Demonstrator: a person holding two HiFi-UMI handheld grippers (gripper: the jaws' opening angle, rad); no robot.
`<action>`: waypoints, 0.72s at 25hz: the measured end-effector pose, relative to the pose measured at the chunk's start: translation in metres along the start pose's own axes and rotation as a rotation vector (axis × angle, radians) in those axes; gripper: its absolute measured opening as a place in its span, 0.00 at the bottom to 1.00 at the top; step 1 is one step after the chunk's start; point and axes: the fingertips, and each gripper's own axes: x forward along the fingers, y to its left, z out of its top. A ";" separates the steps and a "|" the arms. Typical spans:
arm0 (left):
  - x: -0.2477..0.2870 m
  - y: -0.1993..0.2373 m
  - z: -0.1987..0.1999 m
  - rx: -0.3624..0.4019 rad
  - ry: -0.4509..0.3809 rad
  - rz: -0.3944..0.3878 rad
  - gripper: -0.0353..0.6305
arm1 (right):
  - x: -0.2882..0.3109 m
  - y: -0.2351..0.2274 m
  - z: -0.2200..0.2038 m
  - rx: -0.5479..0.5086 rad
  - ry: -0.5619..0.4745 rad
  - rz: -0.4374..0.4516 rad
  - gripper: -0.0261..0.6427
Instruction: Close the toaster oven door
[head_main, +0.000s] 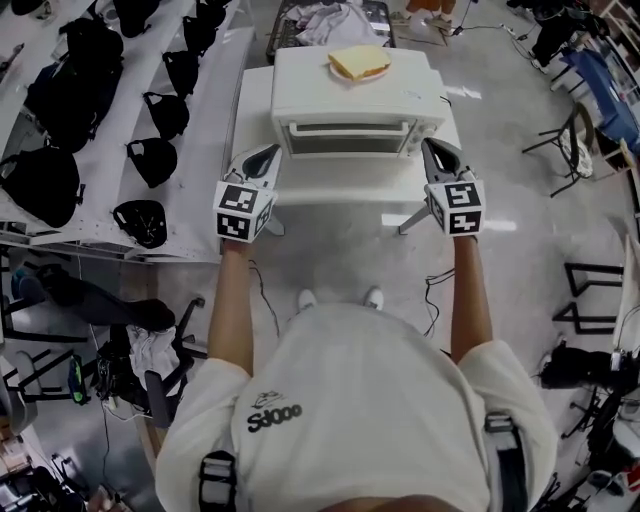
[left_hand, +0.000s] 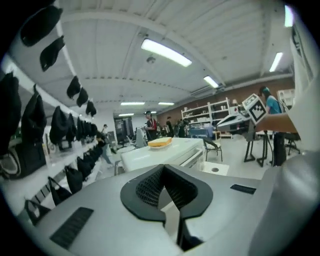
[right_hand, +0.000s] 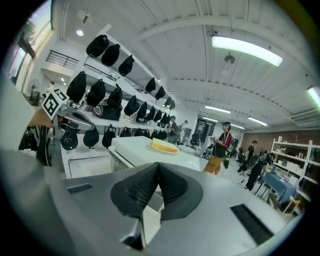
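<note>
Centrally, toaster oven (head_main: 350, 110) sits between left gripper (head_main: 270, 153) and right gripper (head_main: 430, 148).

a big lab or workshop hall: wall racks of black bags (head_main: 45, 185), strip lights (left_hand: 166, 52), storage shelves (left_hand: 207, 111)

Lettering: one dark print (head_main: 275, 416) on the back of the person's white shirt (head_main: 380, 400), toward its left edge, reading roughly "Sdooo"; the last characters are uncertain. A small emblem (head_main: 267, 398) just above it is too small to read. Signs: square black-and-white coded markers on the left cube (head_main: 243, 210) of the left gripper (head_main: 270, 152) and the right cube (head_main: 460, 208) of the right gripper (head_main: 432, 148); these are patterns only.
</note>
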 end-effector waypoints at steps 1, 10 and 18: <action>-0.005 -0.002 0.010 0.042 -0.014 0.002 0.08 | -0.006 0.003 0.010 -0.023 -0.015 0.009 0.05; -0.038 -0.024 0.097 0.214 -0.134 0.014 0.08 | -0.046 0.017 0.084 -0.170 -0.139 0.004 0.05; -0.053 -0.043 0.149 0.285 -0.214 0.003 0.08 | -0.059 0.033 0.116 -0.181 -0.194 0.047 0.05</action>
